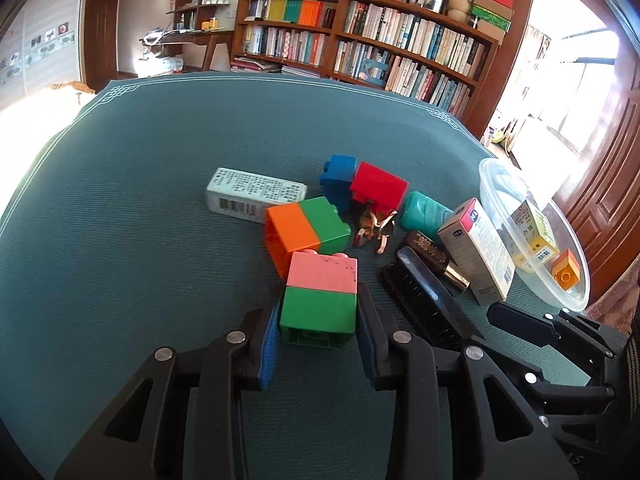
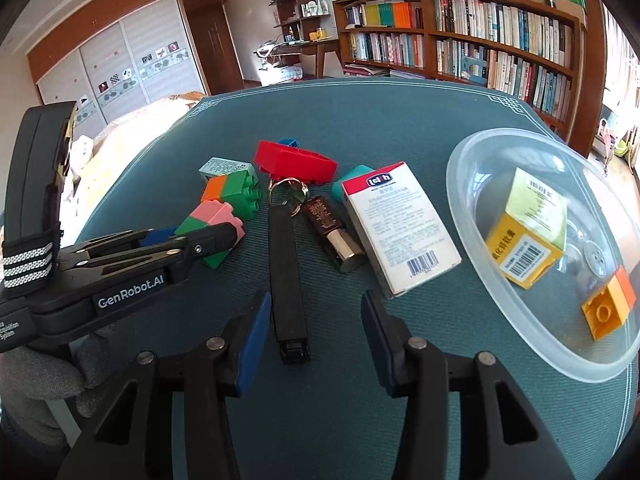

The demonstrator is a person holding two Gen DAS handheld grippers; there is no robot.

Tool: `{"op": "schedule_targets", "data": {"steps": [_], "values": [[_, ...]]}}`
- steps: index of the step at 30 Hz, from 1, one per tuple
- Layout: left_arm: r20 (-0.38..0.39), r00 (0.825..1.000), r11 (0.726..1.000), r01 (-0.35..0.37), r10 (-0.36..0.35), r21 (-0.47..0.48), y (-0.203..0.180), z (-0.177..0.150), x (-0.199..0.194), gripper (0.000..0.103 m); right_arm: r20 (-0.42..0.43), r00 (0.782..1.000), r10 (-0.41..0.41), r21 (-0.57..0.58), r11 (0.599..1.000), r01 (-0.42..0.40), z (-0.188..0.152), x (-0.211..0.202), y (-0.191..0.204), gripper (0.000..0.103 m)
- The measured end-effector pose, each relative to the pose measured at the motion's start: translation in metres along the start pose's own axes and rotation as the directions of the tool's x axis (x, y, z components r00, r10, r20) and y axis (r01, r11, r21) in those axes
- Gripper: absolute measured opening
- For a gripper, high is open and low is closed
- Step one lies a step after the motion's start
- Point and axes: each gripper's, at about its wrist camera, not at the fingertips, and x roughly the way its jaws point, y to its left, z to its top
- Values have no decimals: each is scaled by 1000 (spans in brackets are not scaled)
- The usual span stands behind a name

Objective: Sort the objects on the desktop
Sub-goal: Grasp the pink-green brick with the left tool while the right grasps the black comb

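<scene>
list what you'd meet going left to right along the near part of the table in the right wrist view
left gripper around the pink and green block → black comb → dark tube → white and red box → clear plastic bowl

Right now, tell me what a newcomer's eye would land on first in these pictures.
First, the pink-and-green block, bracketed by the left gripper at the near edge of the green table mat; whether the pads grip it is unclear. Next, the clear plastic bowl on the right, holding a yellow medicine box and an orange-yellow block. Between them, the right gripper hangs open over a black comb.
</scene>
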Motion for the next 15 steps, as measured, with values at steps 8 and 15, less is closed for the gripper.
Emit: {"op": "schedule_targets", "data": {"steps": [8,15], "values": [[0,1000,1000,-9,9,-24,11,-6,0,36,-42,999,-9,-46,999,7,4,25,19,37],[18,999,999,-47,46,18,4,-11,-1,36,-25,999,-21,-46,999,20,1,20,23,19]]}}
